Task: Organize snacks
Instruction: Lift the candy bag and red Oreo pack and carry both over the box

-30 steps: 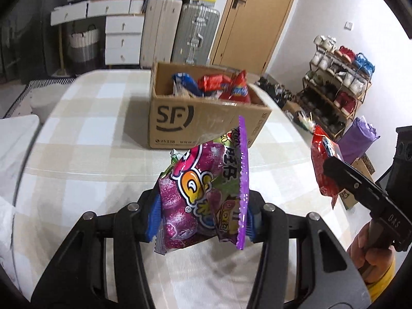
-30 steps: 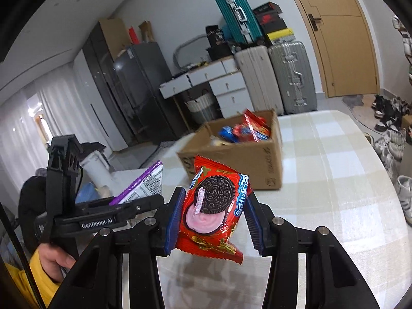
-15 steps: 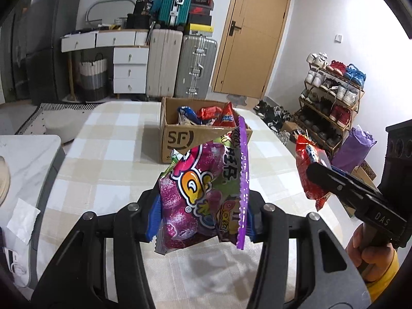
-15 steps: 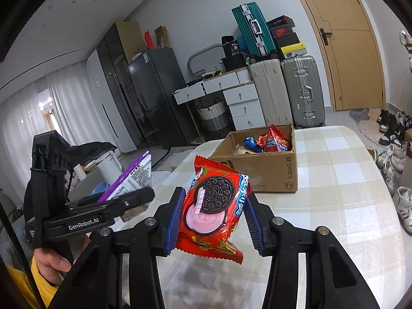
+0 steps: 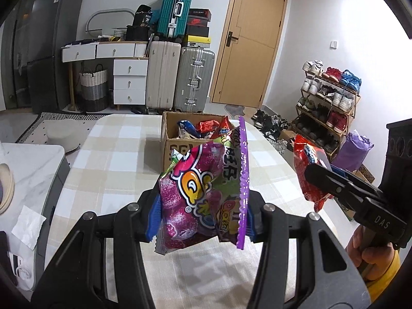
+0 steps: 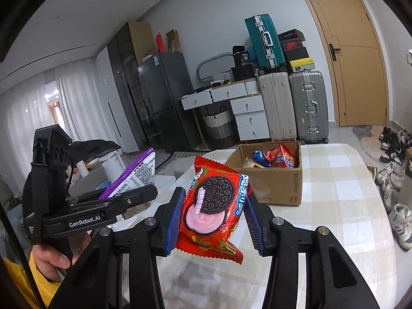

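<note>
Both tools rose; two packets (image 5: 203, 195) (image 6: 215, 206) held, one each.

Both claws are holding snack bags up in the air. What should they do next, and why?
Probably carry the purple candy bag and the red cookie bag forward over the cardboard box and drop them in: both are gripped, and the box is open with snacks already inside.
</note>
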`<move>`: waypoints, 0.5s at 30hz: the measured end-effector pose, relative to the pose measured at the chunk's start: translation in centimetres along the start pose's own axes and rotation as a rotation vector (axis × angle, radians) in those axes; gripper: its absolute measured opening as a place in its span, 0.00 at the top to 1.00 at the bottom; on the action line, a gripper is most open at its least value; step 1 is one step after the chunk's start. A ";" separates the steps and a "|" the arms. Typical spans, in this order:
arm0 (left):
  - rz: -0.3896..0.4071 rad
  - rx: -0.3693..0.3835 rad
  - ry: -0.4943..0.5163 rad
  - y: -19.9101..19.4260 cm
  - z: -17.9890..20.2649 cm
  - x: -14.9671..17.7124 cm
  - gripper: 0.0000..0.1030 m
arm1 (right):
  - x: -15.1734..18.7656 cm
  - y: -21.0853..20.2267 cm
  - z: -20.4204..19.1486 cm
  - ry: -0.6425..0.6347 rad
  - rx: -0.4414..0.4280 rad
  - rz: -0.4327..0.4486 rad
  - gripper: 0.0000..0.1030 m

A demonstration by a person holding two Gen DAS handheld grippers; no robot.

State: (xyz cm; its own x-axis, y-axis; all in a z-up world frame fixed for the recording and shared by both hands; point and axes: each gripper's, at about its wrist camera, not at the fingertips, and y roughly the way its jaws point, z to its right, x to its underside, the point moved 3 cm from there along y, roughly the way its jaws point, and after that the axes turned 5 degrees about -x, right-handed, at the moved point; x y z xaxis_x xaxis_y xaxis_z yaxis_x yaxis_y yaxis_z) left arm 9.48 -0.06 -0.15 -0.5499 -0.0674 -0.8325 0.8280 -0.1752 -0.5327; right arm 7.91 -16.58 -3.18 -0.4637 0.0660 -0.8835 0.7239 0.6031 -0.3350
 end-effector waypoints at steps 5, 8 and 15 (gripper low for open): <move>-0.002 -0.003 -0.001 1.2 -0.2 -0.8 0.54 | -1.7 0.2 0.4 -0.029 0.006 0.009 0.56; -0.007 -0.010 0.009 1.8 0.0 -1.5 0.54 | -2.8 0.8 1.0 -0.015 -0.007 0.004 0.56; -0.043 0.006 -0.010 4.8 -0.2 -4.6 0.54 | -6.7 2.7 2.4 -0.036 0.004 0.007 0.56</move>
State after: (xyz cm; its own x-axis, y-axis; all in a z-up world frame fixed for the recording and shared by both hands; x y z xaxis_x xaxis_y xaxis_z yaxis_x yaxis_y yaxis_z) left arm 16.00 -0.41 1.10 -0.5861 -0.0693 -0.8073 0.8028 -0.1843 -0.5670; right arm 14.23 -17.30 1.02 -0.4404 0.0415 -0.8968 0.7289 0.5997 -0.3302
